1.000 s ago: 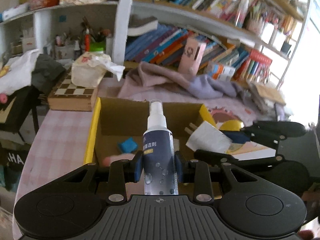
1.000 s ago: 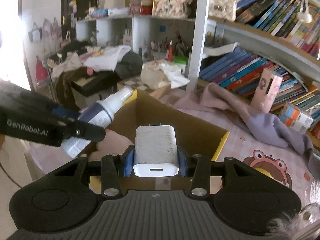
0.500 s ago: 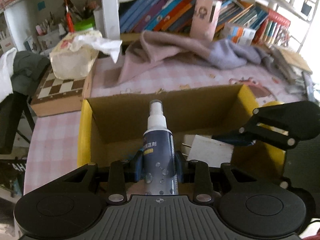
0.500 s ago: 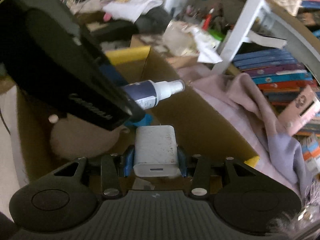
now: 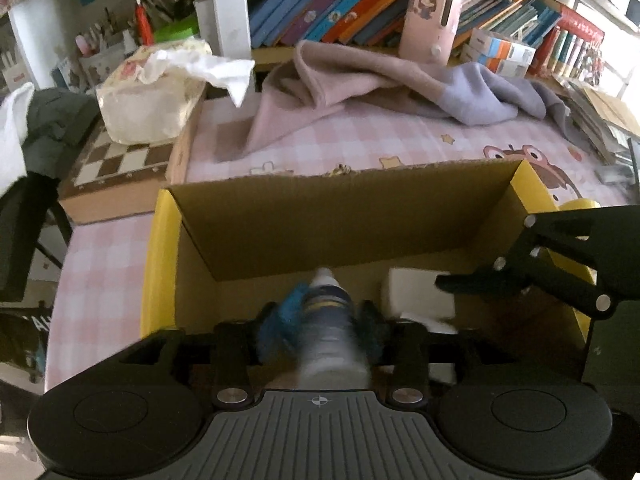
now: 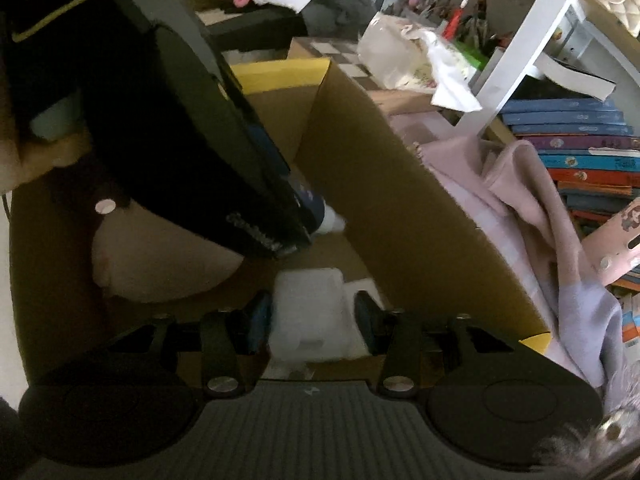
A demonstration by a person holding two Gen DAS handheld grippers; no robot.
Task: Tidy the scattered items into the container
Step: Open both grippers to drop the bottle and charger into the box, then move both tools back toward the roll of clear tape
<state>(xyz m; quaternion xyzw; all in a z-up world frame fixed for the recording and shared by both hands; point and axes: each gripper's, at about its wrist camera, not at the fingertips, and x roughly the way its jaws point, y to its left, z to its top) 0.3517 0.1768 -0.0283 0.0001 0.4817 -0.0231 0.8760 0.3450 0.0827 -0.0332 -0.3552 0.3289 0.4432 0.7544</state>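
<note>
Lowering a spray bottle (image 5: 326,320) into the cardboard box (image 5: 332,224) with the left gripper (image 5: 320,324), jaws clamped on its blurred body, nozzle pointing at the far wall. Dropping a white charger (image 6: 310,320) alongside with the right gripper (image 6: 312,324), jaws standing apart around it, grip seemingly released. Judging this the placing step; next calling for opening the left jaws and lifting both tools straight up. Minding the tall box walls close on either side and the two grippers crowding each other inside.
</note>
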